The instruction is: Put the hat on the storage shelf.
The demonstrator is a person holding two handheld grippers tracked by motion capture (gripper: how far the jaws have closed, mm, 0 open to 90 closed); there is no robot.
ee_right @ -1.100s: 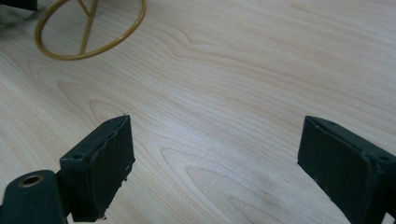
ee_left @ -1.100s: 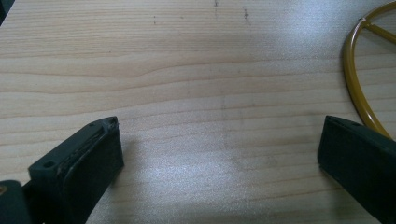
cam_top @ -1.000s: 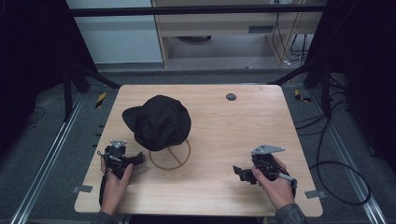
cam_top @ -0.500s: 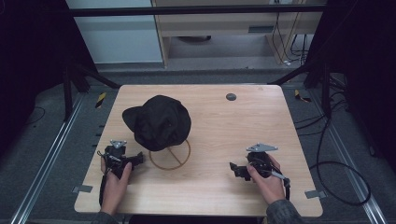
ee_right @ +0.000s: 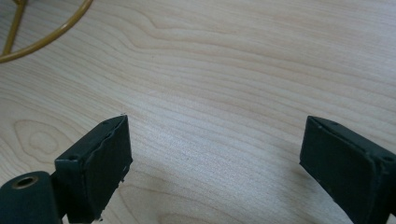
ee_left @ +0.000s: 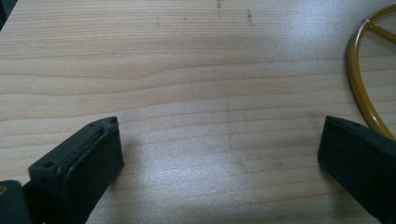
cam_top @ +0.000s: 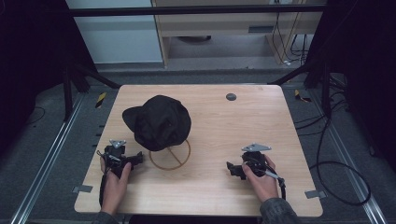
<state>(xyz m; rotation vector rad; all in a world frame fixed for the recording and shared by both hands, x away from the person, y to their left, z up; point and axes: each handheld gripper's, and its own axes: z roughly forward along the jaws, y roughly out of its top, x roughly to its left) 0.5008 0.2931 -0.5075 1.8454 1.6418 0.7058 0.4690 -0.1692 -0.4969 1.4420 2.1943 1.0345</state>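
A black cap point(cam_top: 159, 122) lies on the left half of the wooden table point(cam_top: 243, 121), partly covering a yellow wire ring with spokes point(cam_top: 173, 157). My left gripper point(cam_top: 137, 157) rests low on the table just left of the ring, open, jaws wide apart with bare wood between them. In the left gripper view the ring's rim point(ee_left: 362, 93) curves past the right jaw. My right gripper point(cam_top: 231, 170) sits at the table's front right, open and holding nothing, aimed left toward the ring. The ring's edge point(ee_right: 51, 35) crosses the top left corner of the right gripper view.
A small dark round disc point(cam_top: 230, 96) lies near the table's far edge. Cables trail on the floor at the right point(cam_top: 336, 182). Metal rails run along both sides of the table. A cabinet stands behind it.
My right gripper has slid a little left and toward the ring across the table. The left gripper, cap and ring have stayed put.
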